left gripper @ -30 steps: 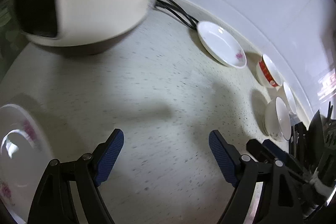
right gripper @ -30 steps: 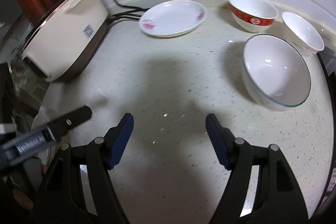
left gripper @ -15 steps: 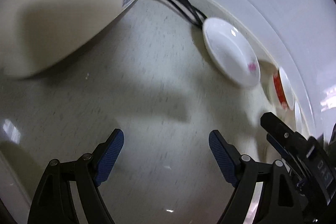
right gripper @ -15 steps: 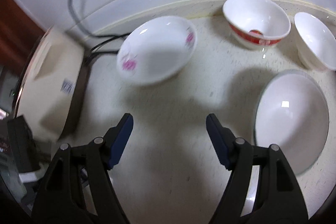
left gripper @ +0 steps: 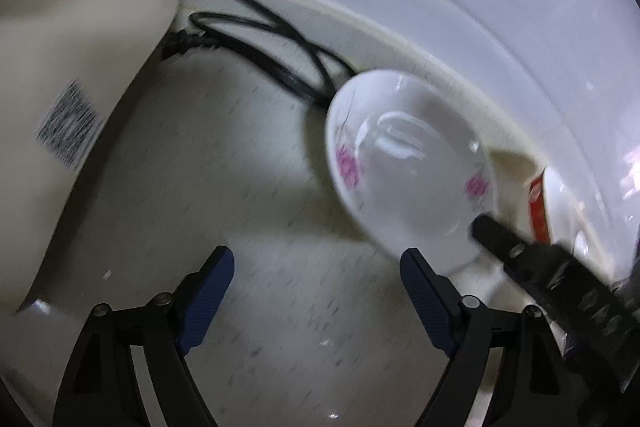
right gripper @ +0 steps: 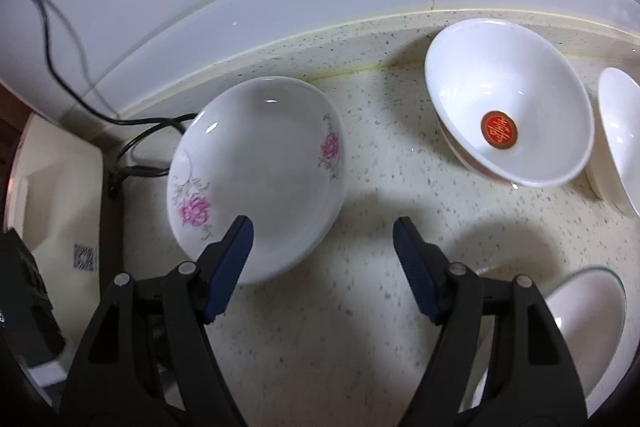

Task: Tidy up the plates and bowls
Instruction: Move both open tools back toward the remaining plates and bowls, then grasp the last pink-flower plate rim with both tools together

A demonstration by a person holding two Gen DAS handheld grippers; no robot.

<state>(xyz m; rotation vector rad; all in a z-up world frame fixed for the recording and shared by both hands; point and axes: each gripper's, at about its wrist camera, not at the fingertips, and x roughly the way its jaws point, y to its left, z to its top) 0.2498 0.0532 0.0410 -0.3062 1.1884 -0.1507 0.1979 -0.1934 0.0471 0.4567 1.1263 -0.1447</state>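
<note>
Two grippers: both spread wide with nothing between the pads
Left gripper: above the speckled bench, jaws apart and empty; its right pad is just at the near rim of the flowered plate
Right gripper: jaws apart and empty, left pad over the plate's near rim, right pad over bare bench; whether the pad touches the plate cannot be told
Flowered plate: flat on the bench near the wall, pink flowers on its rim
Red-emblem bowl: right of the plate, by the wall, apart from it
Plain white bowl: just beside the red-emblem bowl, at the right edge
Glass-rimmed bowl: near right, partly hidden by the gripper
Cooker: cream body left of the plate
Black cable: runs from the cooker along the wall behind the plate
</note>
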